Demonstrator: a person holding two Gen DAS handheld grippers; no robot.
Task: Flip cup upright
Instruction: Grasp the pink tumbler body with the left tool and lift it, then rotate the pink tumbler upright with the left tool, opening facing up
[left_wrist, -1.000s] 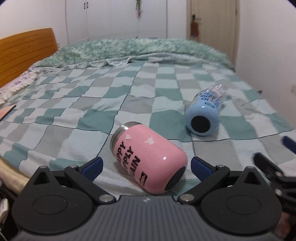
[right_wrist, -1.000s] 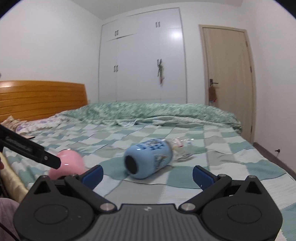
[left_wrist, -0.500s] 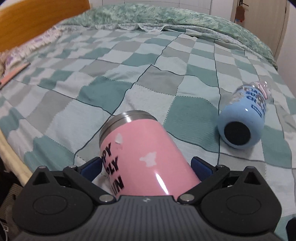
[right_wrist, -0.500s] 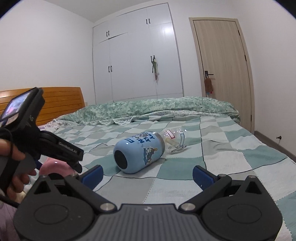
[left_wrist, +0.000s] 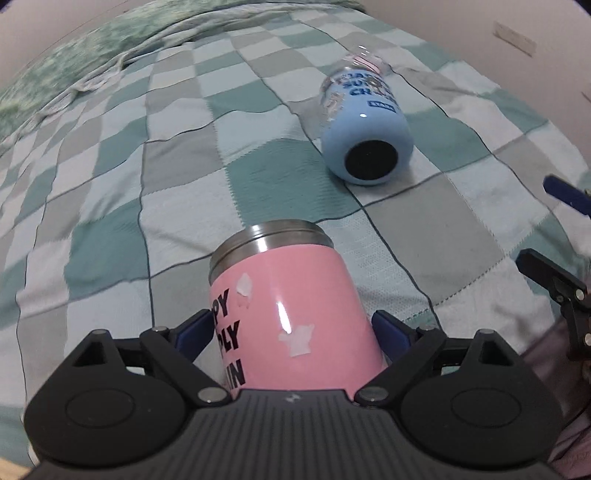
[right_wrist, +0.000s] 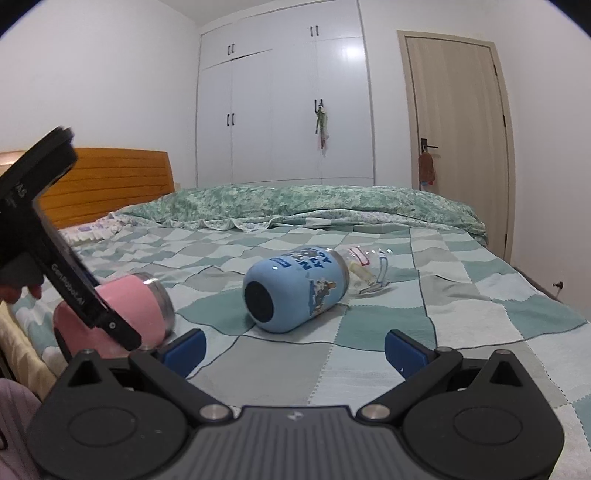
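Observation:
A pink cup (left_wrist: 291, 314) with black lettering and a steel rim lies on its side on the checked bedspread (left_wrist: 110, 206), rim pointing away from me. My left gripper (left_wrist: 293, 334) has its blue pads at both sides of the cup, touching or nearly so. In the right wrist view the pink cup (right_wrist: 125, 306) lies at the left under the left gripper's body. A blue cup (left_wrist: 365, 140) with a clear lid lies on its side further off, also in the right wrist view (right_wrist: 295, 291). My right gripper (right_wrist: 293, 345) is open and empty, short of the blue cup.
A rumpled green quilt (right_wrist: 295, 203) lies across the far end of the bed. A wooden headboard (right_wrist: 107, 184) is at the left, white wardrobes (right_wrist: 280, 107) and a door (right_wrist: 458, 147) behind. The bed's near edge is just below the pink cup.
My left gripper has come forward and tipped down over the pink cup, and its pads have closed in against the cup's sides. The right gripper has edged closer to the blue cup.

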